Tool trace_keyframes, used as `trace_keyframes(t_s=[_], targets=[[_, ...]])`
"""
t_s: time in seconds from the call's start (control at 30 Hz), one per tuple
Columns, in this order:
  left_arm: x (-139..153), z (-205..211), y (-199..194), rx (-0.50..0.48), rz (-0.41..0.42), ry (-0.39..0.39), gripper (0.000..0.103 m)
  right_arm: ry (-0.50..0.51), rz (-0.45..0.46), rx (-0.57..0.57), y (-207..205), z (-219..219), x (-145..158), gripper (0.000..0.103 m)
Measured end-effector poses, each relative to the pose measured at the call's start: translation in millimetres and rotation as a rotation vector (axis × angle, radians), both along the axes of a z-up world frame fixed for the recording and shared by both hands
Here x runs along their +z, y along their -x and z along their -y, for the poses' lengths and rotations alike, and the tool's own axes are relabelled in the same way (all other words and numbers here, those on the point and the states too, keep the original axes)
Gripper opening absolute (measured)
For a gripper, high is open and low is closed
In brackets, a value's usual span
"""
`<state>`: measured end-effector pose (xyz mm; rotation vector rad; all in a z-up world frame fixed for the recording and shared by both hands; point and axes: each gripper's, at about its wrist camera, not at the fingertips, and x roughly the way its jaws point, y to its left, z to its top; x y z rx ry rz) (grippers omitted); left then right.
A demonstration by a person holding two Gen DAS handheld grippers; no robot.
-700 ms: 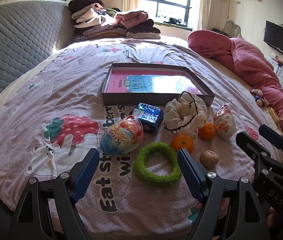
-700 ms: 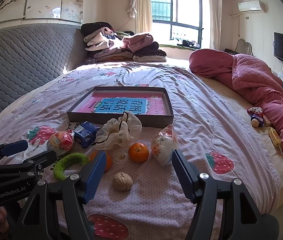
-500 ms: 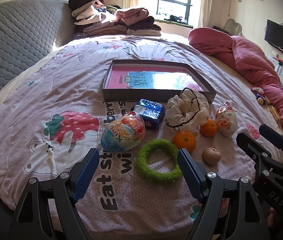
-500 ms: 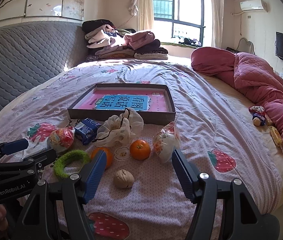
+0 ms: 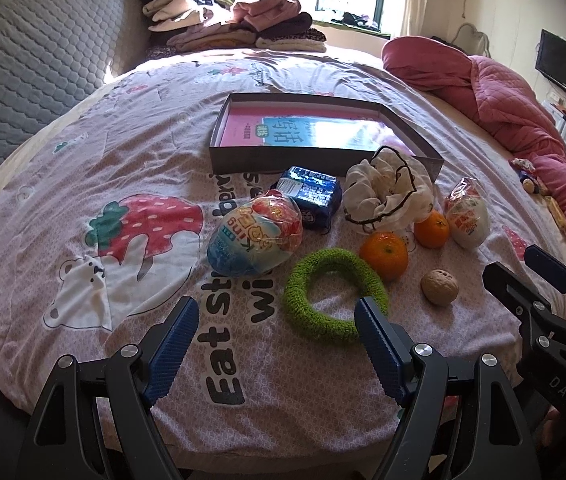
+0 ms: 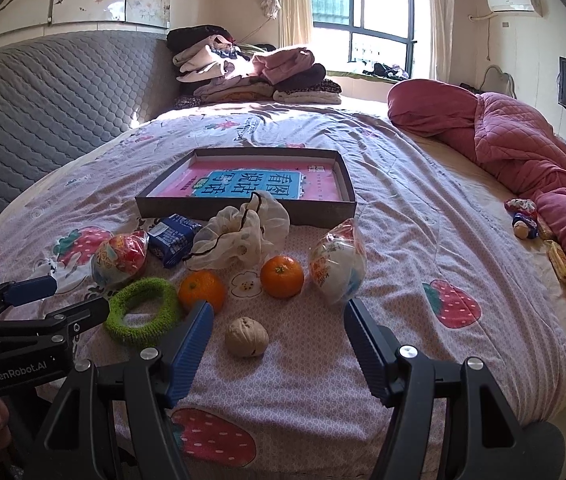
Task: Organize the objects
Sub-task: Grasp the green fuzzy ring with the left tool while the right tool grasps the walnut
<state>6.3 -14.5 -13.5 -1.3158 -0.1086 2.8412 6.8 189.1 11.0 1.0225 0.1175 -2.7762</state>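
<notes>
Small household objects lie clustered on a bed (image 5: 83,168) covered with a pink strawberry-print sheet. Behind the cluster sits a shallow dark box (image 5: 319,160) with a pink and blue book (image 5: 307,132) lying flat inside it.

Just in front of the box are a blue snack packet (image 5: 311,196) and a crumpled white drawstring pouch (image 5: 387,192), side by side. Left of the packet is an egg-shaped toy in clear wrap (image 5: 257,236). A second wrapped egg (image 5: 467,216) lies at the right end of the cluster. Two oranges sit between them: the nearer orange (image 5: 383,255) touches a fuzzy green ring (image 5: 335,296), and the farther orange (image 5: 431,229) is just beside the second wrapped egg. A walnut (image 5: 439,286) lies alone, nearest the viewer, to the right of the ring.

The left hand-held gripper (image 5: 273,338) hovers above the sheet with its blue-padded jaws spread wide and nothing between them; its right finger overlaps the ring's near edge in the left wrist view. The right hand-held gripper (image 6: 279,338) is likewise wide open and empty, with the walnut lying ahead between its fingers, untouched.

Folded clothes (image 6: 251,72) are stacked at the far end of the bed, and a pink quilt (image 6: 523,144) is bunched along the right side.
</notes>
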Motion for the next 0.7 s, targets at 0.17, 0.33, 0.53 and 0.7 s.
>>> trace_keyframes(t_s=[0.17, 0.33, 0.53, 0.7], targets=[[-6, 8, 0, 0.009, 0.025, -0.015, 0.081, 0.020, 0.021, 0.015, 0, 1, -6, 0.067], [-13, 14, 2, 0.017, 0.055, -0.032, 0.081, 0.028, 0.050, 0.027, 1, 2, -15, 0.067], [-19, 19, 7, 0.034, 0.075, -0.050, 0.081, 0.022, 0.067, 0.027, 4, 2, -20, 0.067], [-17, 19, 15, 0.039, 0.073, -0.075, 0.081, 0.034, 0.065, 0.015, 9, -2, -22, 0.067]])
